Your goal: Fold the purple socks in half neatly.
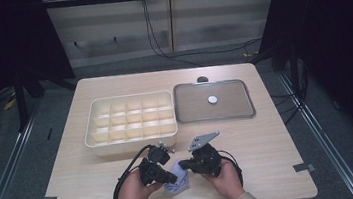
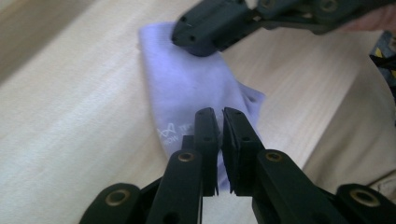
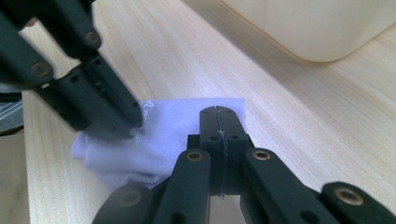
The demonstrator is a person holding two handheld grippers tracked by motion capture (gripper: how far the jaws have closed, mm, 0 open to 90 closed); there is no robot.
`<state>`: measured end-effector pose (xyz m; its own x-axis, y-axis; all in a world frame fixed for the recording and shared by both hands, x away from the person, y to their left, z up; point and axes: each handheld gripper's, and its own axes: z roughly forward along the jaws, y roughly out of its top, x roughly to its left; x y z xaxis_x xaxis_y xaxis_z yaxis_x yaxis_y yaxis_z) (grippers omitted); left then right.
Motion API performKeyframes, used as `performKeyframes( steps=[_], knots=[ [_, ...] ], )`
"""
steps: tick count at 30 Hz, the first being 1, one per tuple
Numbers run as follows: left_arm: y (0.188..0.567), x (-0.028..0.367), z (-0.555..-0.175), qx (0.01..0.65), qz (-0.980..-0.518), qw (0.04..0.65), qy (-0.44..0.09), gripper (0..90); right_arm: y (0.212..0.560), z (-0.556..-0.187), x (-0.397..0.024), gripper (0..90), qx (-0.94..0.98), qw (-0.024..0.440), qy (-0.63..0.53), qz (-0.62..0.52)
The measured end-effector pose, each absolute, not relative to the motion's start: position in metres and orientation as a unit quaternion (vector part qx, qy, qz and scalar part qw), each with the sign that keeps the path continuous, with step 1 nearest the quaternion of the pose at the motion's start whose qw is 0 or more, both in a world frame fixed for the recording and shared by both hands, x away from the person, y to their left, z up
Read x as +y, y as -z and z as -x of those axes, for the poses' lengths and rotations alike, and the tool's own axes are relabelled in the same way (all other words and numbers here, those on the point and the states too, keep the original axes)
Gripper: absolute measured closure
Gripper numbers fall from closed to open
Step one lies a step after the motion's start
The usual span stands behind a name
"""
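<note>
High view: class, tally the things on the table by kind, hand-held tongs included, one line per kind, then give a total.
Compartment box: 1
Metal tray: 1
White disc in the tray: 1
Dark round thing behind the tray: 1
Pale cloth: 1
Tongs, left and right: 2
Total: 7

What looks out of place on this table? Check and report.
Little is wrong. The pale cloth lies rumpled between the left tool and the right tool, both clamped on it. One small white disc sits alone in the metal tray. The divided box sits square, nothing spilled.
</note>
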<state>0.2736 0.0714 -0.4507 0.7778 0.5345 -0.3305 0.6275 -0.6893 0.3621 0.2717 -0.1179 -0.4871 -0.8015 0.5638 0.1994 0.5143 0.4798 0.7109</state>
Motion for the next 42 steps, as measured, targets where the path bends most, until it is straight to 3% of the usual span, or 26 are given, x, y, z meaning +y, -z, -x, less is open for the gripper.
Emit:
performKeyframes(
  steps=[10,19,34,39,42],
  knots=[
    [0.462,0.074,-0.278,0.326,-0.915,0.219,0.090,89.0,0.487,-0.271,-0.117,90.0,0.859,0.030,-0.403,-0.313],
    [0.449,0.077,-0.274,0.323,-0.910,0.239,0.105,88.5,0.488,-0.271,-0.119,90.0,0.856,0.031,-0.407,-0.316],
    [0.467,0.082,-0.276,0.336,-0.911,0.215,0.103,89.8,0.487,-0.270,-0.120,90.0,0.857,0.034,-0.406,-0.317],
    [0.466,0.085,-0.278,0.340,-0.907,0.222,0.111,88.6,0.487,-0.270,-0.121,90.0,0.855,0.032,-0.407,-0.319],
    [0.461,0.088,-0.280,0.344,-0.902,0.229,0.121,83.0,0.486,-0.270,-0.122,90.0,0.855,0.035,-0.408,-0.318]
  ],
)
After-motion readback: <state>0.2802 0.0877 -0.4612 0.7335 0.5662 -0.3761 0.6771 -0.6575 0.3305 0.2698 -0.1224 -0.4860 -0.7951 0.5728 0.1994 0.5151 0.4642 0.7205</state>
